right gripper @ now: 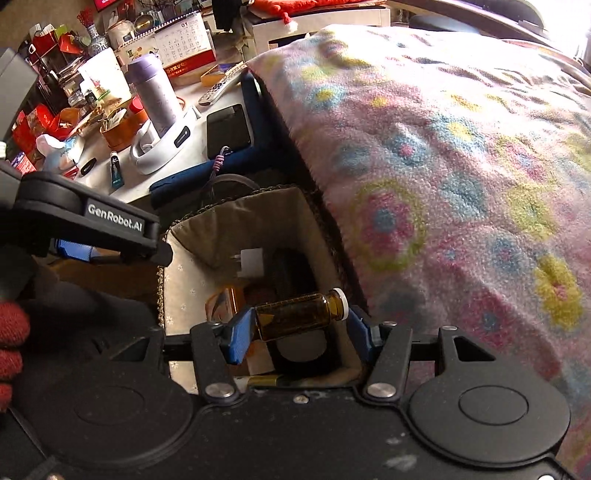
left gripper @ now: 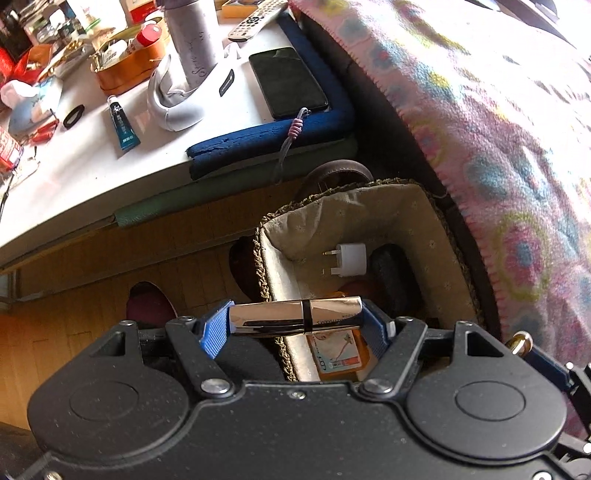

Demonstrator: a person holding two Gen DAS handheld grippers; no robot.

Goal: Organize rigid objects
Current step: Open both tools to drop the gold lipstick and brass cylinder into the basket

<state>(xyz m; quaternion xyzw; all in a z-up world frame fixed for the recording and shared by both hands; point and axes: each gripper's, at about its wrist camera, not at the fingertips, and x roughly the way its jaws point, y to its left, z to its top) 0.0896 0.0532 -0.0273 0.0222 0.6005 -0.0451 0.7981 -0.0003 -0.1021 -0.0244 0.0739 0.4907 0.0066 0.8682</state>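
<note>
My left gripper [left gripper: 295, 323] is shut on a shiny rose-gold tube with a black band [left gripper: 295, 318], held crosswise above the near rim of a woven, cloth-lined basket [left gripper: 369, 206]. My right gripper [right gripper: 301, 325] is shut on a small amber glass bottle with a white cap [right gripper: 301, 314], held crosswise over the same basket [right gripper: 236, 210]. Inside the basket lie a white plug adapter [left gripper: 349, 259], a dark oval object [left gripper: 391, 269] and an orange packet [left gripper: 338, 356]. The left gripper's black body [right gripper: 92, 218] shows at the left of the right wrist view.
A flowery fleece blanket [right gripper: 461, 166] rises right beside the basket. A white table [left gripper: 92, 155] with a blue foam edge holds a phone [left gripper: 286, 81], a flask [left gripper: 192, 40], a blue tube [left gripper: 123, 127], a remote [left gripper: 255, 20] and clutter. Wooden floor lies below.
</note>
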